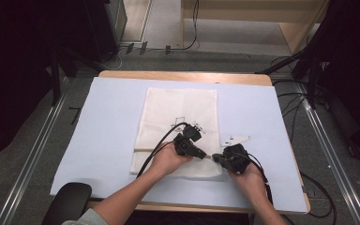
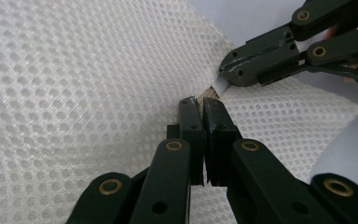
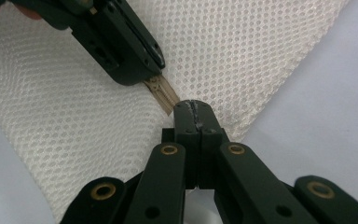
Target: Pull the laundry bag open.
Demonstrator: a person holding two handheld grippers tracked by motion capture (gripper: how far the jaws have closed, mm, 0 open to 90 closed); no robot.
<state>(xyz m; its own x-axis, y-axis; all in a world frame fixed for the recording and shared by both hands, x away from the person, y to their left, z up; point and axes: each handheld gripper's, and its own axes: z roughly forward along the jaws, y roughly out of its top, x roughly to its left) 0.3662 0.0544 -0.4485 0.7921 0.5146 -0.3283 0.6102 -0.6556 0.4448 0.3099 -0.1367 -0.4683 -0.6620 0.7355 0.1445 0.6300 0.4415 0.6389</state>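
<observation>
Mesh laundry bag (image 1: pixel 180 126), white and flat, is lying on the pale blue cover (image 1: pixel 108 140) of the table in the high view, its long side running away from the person. Both hands are working at its near edge: the left gripper (image 1: pixel 205 155) is reaching in from the left and the right gripper (image 1: pixel 215 159) from the right, their tips almost meeting over the bag's lower right corner. Black cables are trailing back from each along the forearms.

Looking along the left gripper (image 2: pixel 200 103) in its own view, the jaws are pressing together with a thin beige strip, seemingly the zipper tape (image 2: pixel 209 93), running between their tips at the bag's (image 2: pixel 74 93) edge. The right gripper (image 2: pixel 223 70) is coming in from the upper right, its jaws likewise closed on a small white piece next to that strip.

In the right gripper view, the right gripper (image 3: pixel 194 105) is standing with its jaws fully together, pinching the edge of the bag (image 3: pixel 242 46) where the beige zipper tape (image 3: pixel 163 93) ends. The left gripper (image 3: pixel 154 74) is slanting down from the upper left, clamping that same tape just beside it.
</observation>
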